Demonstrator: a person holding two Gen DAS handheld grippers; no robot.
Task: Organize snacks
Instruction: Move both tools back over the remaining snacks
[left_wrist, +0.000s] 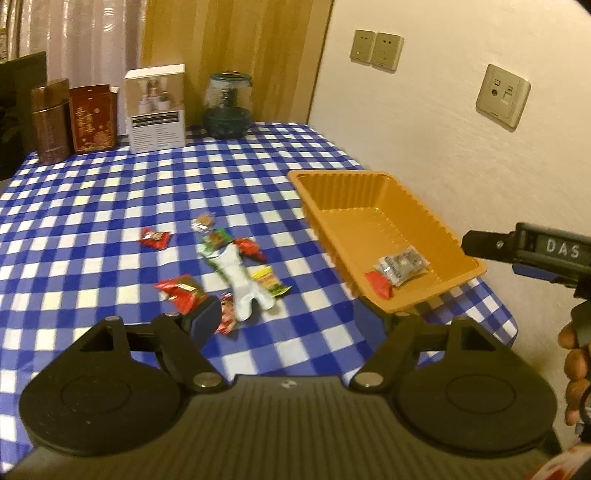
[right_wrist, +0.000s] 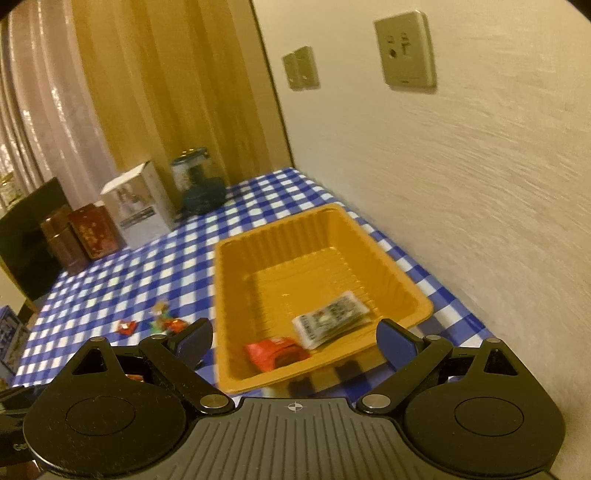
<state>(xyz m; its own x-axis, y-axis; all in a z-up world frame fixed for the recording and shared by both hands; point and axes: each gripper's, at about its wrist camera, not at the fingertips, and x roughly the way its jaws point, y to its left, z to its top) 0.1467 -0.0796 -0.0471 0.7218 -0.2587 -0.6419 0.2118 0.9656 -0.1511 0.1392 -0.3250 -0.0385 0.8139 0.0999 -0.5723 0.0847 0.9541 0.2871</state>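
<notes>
An orange plastic tray (left_wrist: 373, 192) stands on the blue checked table at the right, by the wall. It holds a silver packet (left_wrist: 400, 265) and a red packet (left_wrist: 379, 284). Several loose snack packets lie at the table's middle: a white one (left_wrist: 238, 278), red ones (left_wrist: 155, 238) (left_wrist: 181, 291) and a yellow-green one (left_wrist: 269, 281). My left gripper (left_wrist: 301, 317) is open and empty, low over the near packets. My right gripper (right_wrist: 295, 341) is open and empty, just above the tray's (right_wrist: 236, 258) near end, over the silver packet (right_wrist: 330, 319) and red packet (right_wrist: 275, 352). The right gripper also shows in the left wrist view (left_wrist: 532, 251).
At the table's far edge stand a brown tin (left_wrist: 50, 122), a red box (left_wrist: 94, 118), a white box (left_wrist: 155, 109) and a glass jar (left_wrist: 228, 105). A wall with sockets (left_wrist: 502, 96) runs along the right side. The table's right edge is close beside the tray.
</notes>
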